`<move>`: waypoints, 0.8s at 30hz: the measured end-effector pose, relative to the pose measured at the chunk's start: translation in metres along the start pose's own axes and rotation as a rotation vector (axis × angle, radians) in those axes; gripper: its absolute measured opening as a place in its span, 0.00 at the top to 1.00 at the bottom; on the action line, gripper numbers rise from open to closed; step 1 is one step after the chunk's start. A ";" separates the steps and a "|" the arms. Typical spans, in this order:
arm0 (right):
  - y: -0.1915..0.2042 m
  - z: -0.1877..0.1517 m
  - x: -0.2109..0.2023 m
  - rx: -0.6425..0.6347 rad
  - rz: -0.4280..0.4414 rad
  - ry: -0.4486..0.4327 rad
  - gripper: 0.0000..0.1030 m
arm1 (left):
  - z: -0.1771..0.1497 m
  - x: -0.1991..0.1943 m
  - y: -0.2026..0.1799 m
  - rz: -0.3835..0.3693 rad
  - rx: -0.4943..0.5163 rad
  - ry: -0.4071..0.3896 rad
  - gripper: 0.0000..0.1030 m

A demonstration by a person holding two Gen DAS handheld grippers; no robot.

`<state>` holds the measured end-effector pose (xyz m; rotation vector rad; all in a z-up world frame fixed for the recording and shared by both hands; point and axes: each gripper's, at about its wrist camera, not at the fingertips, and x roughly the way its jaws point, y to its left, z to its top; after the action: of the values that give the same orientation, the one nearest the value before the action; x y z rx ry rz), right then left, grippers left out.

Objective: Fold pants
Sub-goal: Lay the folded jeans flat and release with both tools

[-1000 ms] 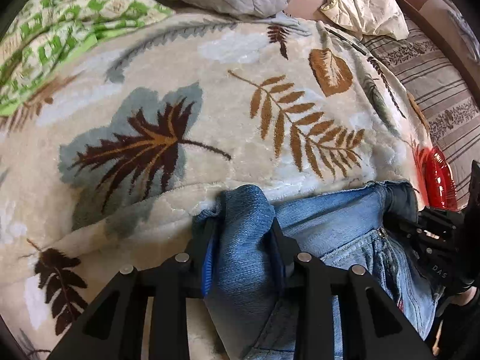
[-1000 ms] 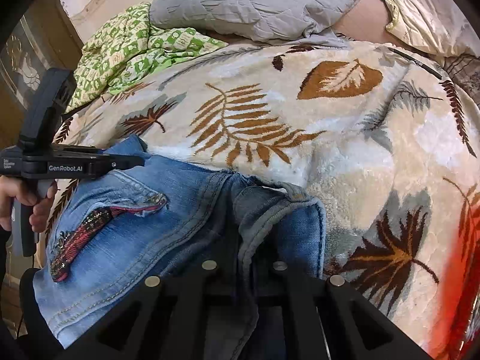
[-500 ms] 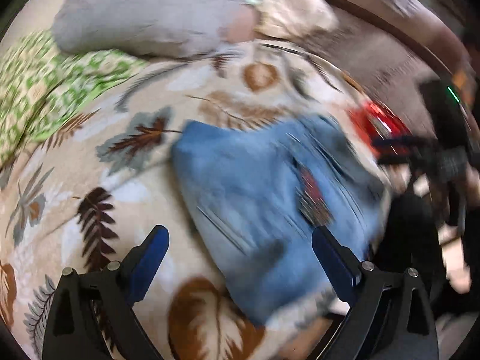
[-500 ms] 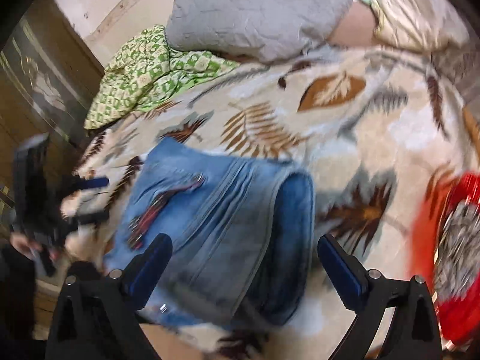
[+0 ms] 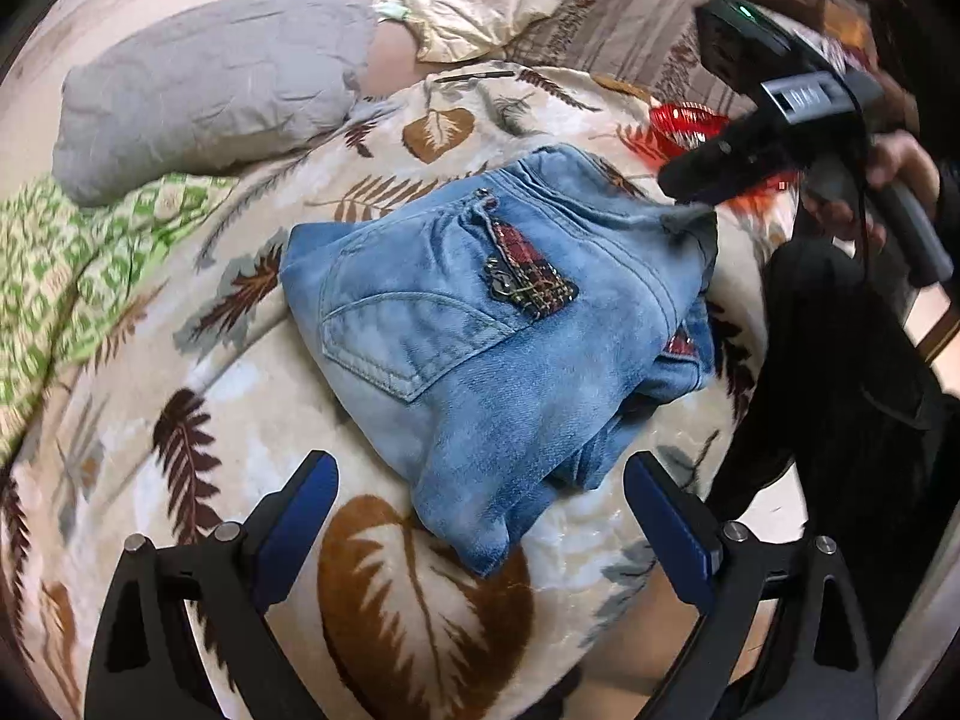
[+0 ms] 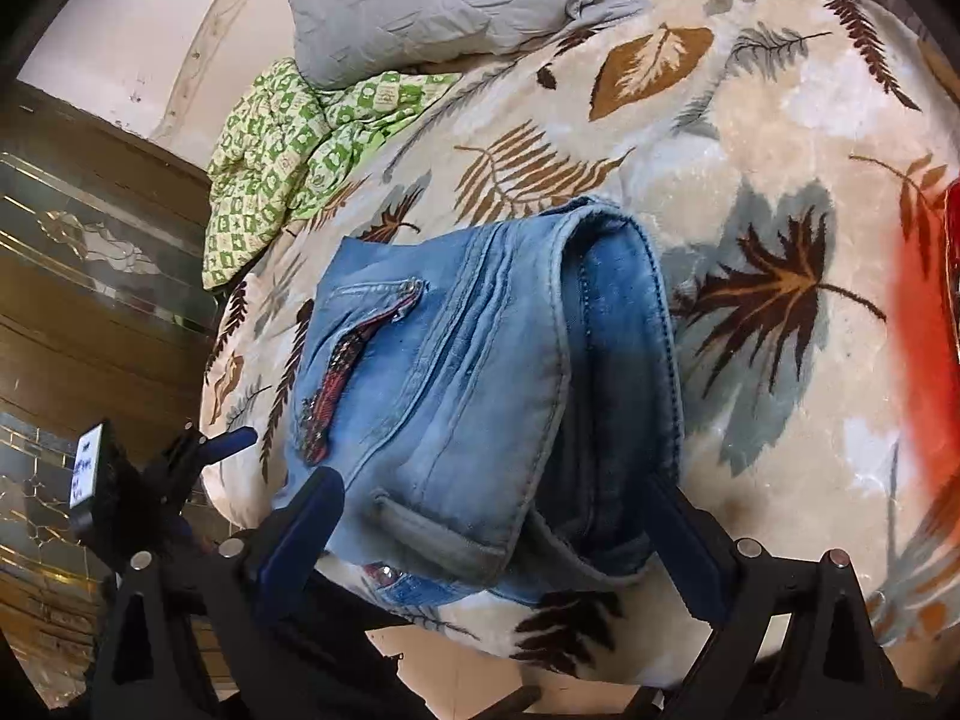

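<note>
Your left gripper (image 5: 480, 516) is spread wide with nothing pinched, blue pads hanging just over the near edge of the folded light-blue denim pants (image 5: 480, 324). Your right gripper (image 6: 498, 516) is released too, jaws straddling the waistband end, not squeezing it. The jeans lie in a chunky folded bundle, red beaded patch up, on a plush cream blanket with brown and grey leaf prints (image 6: 750, 192). Beyond that: a quilted grey pillow (image 6: 432, 6), a crumpled green-and-white cloth (image 6: 288, 144), and a dark wood cabinet with patterned glass (image 6: 78, 276).
</note>
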<state>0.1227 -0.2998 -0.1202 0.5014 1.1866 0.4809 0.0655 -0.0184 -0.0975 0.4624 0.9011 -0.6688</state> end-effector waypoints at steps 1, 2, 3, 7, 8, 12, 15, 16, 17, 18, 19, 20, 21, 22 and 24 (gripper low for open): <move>-0.001 0.000 0.002 0.003 0.002 0.007 0.04 | 0.000 0.002 -0.003 0.013 0.022 0.001 0.07; -0.002 0.001 0.004 0.016 0.007 0.015 0.04 | 0.000 0.004 -0.005 0.021 0.036 -0.001 0.07; -0.002 0.001 0.006 0.021 0.021 0.022 0.06 | 0.001 0.007 -0.008 0.035 0.058 0.002 0.07; 0.008 0.000 0.010 -0.013 0.060 0.034 0.39 | 0.001 0.016 -0.015 0.070 0.118 0.011 0.07; 0.010 0.001 0.013 -0.024 0.059 0.039 0.44 | 0.001 0.019 -0.017 0.076 0.140 0.021 0.11; 0.020 -0.001 0.020 -0.078 0.016 0.047 0.73 | 0.003 0.028 -0.014 0.120 0.119 0.100 0.94; 0.023 -0.002 0.008 -0.112 0.005 -0.002 0.84 | 0.002 0.017 -0.006 0.091 0.081 0.078 0.94; 0.023 -0.001 0.004 -0.117 0.013 -0.009 0.87 | 0.003 0.014 -0.006 0.090 0.079 0.071 0.94; 0.025 -0.001 -0.001 -0.125 0.012 -0.017 0.87 | 0.003 0.010 -0.005 0.091 0.082 0.063 0.93; 0.029 0.000 -0.006 -0.150 -0.001 -0.026 0.89 | 0.004 0.006 -0.005 0.094 0.083 0.053 0.93; 0.029 0.000 -0.009 -0.164 -0.004 -0.029 0.89 | 0.005 0.003 -0.005 0.089 0.076 0.040 0.93; 0.031 0.001 -0.012 -0.176 -0.010 -0.035 0.90 | 0.006 0.000 -0.004 0.080 0.069 0.024 0.93; 0.033 0.002 -0.015 -0.189 -0.022 -0.037 0.91 | 0.005 -0.003 -0.005 0.073 0.068 0.010 0.93; 0.033 0.002 -0.017 -0.204 -0.039 -0.040 0.91 | 0.007 -0.003 -0.005 0.067 0.072 0.006 0.93; 0.030 0.002 -0.017 -0.204 -0.055 -0.032 0.91 | 0.005 0.007 -0.010 0.056 0.098 0.034 0.93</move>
<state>0.1169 -0.2865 -0.0884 0.2994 1.1036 0.5384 0.0643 -0.0303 -0.1013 0.5861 0.8866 -0.6579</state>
